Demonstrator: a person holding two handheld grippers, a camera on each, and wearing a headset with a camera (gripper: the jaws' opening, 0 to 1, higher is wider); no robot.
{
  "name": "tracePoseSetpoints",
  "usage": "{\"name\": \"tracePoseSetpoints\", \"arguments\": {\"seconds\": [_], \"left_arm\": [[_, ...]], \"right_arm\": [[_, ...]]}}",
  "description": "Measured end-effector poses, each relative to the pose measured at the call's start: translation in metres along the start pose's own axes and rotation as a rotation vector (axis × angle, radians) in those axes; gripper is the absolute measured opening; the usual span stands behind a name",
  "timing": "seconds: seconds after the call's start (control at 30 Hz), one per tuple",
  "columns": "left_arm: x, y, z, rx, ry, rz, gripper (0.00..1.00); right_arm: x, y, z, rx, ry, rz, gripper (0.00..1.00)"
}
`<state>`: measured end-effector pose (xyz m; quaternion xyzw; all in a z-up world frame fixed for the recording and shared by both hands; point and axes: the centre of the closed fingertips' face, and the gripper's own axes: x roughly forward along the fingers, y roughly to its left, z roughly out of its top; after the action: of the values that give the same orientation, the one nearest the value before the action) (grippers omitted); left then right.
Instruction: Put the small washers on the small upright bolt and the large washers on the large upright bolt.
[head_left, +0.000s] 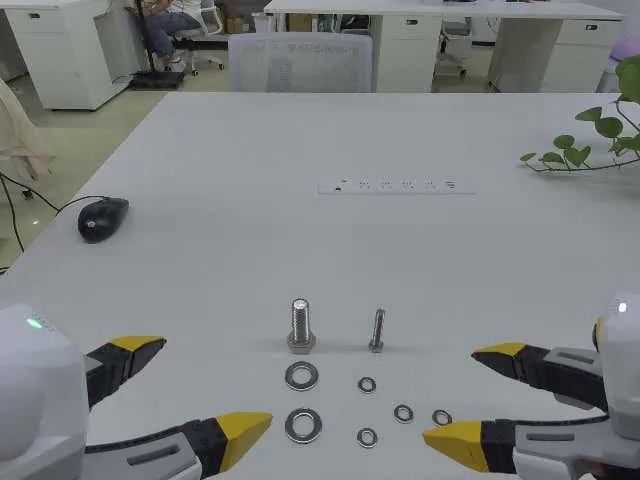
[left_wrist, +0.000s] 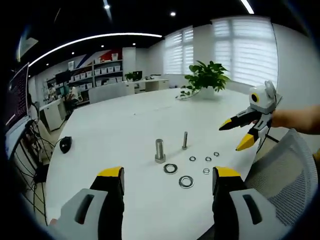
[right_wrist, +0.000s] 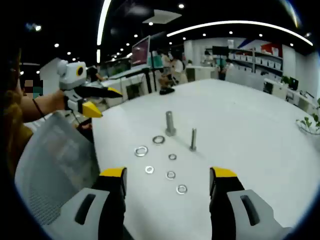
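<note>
Left tool (head_left: 214, 380) and right tool (head_left: 450, 393) gape wide, both empty.

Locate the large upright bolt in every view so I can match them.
Head view: large upright bolt low centre, left of the small upright bolt.
Left gripper view: large upright bolt at centre.
Right gripper view: large upright bolt just above centre.
Shared landmark: the small upright bolt standing beside it.
</note>
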<state>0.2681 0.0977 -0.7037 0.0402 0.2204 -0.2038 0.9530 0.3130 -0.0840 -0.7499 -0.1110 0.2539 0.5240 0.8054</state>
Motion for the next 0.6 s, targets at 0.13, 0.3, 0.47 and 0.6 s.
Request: {"name": "tracePoseSetpoints", "arguments": {"seconds": [0.13, 0.3, 0.47, 0.6], "left_arm": [[0.0004, -0.0017, -0.0005, 0.000, 0.000, -0.002, 0.71], [0.0009, -0.0021, -0.0014, 0.002, 0.004, -0.004, 0.71], [0.0023, -0.0015, 0.0000, 0.003, 0.002, -0.010, 0.71], [0.0043, -0.0003, 0.0010, 0.006, 0.002, -0.012, 0.71]], "right_arm": [[0.0004, 0.0003, -0.0010, 0.000, 0.003, 0.001, 0.69], [0.0015, 0.0005, -0.0020, 0.000, 0.006, 0.003, 0.69], [0.0018, -0.0010, -0.0041, 0.001, 0.011, -0.001, 0.69], [0.0011, -0.0021, -0.0044, 0.003, 0.011, -0.007, 0.69]]}}
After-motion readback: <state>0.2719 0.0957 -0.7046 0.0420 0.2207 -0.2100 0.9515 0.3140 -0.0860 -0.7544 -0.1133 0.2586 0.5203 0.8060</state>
